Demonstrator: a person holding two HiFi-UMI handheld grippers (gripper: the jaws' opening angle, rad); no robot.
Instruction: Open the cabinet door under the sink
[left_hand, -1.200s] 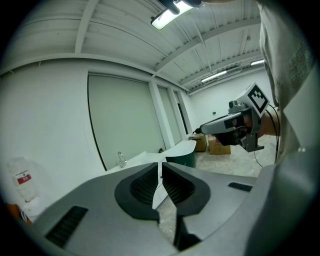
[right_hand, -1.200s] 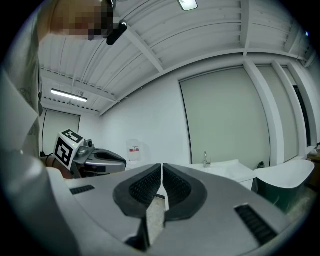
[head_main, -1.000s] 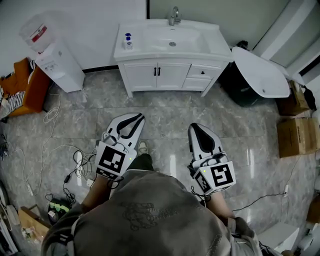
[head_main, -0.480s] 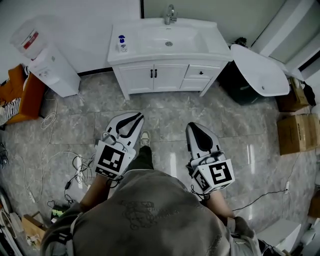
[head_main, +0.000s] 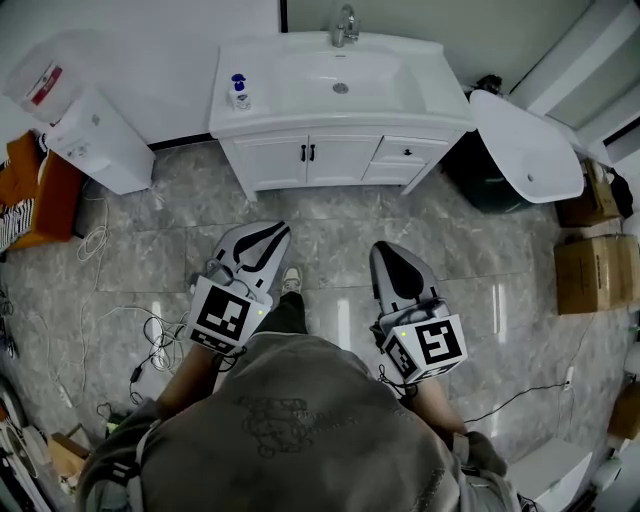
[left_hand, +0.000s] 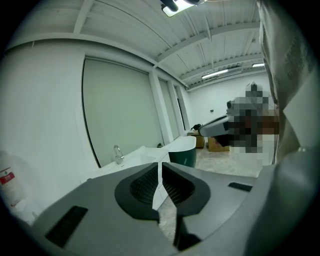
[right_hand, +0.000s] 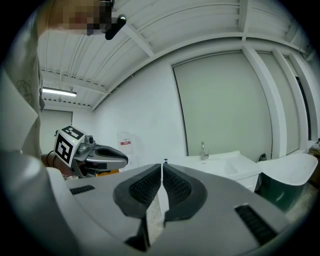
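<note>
The white sink vanity (head_main: 340, 85) stands against the far wall, a faucet (head_main: 345, 25) at its back. Under the basin its two cabinet doors (head_main: 305, 158) are closed, with two small black handles (head_main: 306, 152) side by side at the middle. My left gripper (head_main: 272, 232) and right gripper (head_main: 384, 250) are held side by side over the tiled floor, pointing at the vanity and well short of it. Both are shut and hold nothing. In the left gripper view the shut jaws (left_hand: 161, 165) hide most of the vanity (left_hand: 135, 157). The right gripper view shows shut jaws (right_hand: 162, 165) before the basin (right_hand: 222, 162).
A soap bottle (head_main: 238, 92) stands on the counter's left end, and drawers (head_main: 405, 152) sit right of the doors. A water dispenser (head_main: 85, 130) is at the left, a white tub on a dark base (head_main: 525, 150) at the right. Cables (head_main: 130, 330) and cardboard boxes (head_main: 590, 270) lie around.
The person has stepped towards the vanity, and both grippers have moved forward with the step. Their jaws have stayed shut.
</note>
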